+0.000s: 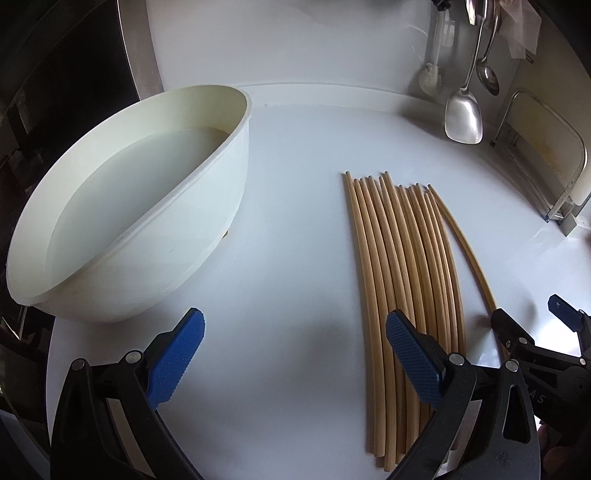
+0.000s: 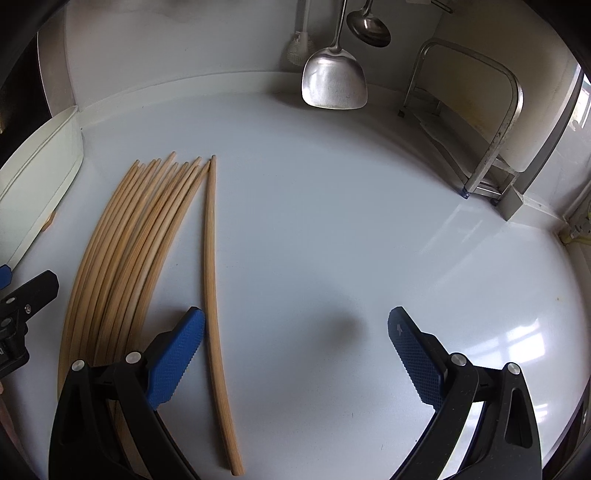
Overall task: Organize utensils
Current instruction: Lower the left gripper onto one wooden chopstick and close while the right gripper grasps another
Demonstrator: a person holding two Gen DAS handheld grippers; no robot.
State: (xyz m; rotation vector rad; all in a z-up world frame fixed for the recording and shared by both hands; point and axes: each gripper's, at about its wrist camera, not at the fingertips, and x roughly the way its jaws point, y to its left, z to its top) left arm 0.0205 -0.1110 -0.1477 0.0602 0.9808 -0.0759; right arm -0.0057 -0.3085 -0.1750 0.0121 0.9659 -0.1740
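Observation:
Several wooden chopsticks (image 1: pixel 402 280) lie side by side on the white counter (image 1: pixel 295 184), seen also as the chopstick bundle (image 2: pixel 125 251) in the right wrist view. One single chopstick (image 2: pixel 212 295) lies apart, just right of the bundle; it shows as the stray chopstick (image 1: pixel 469 251). My left gripper (image 1: pixel 295 354) is open, its right finger over the bundle's near end, nothing held. My right gripper (image 2: pixel 295 354) is open too; its left finger sits between the bundle and the single chopstick. The right gripper (image 1: pixel 532 321) also shows at the left view's right edge.
A large white basin (image 1: pixel 122 221) holding water stands at the left. A metal spatula (image 2: pixel 334 79), a ladle (image 2: pixel 369 26) and a white brush (image 2: pixel 301 44) hang on the back wall. A metal rack (image 2: pixel 491 122) stands at the back right.

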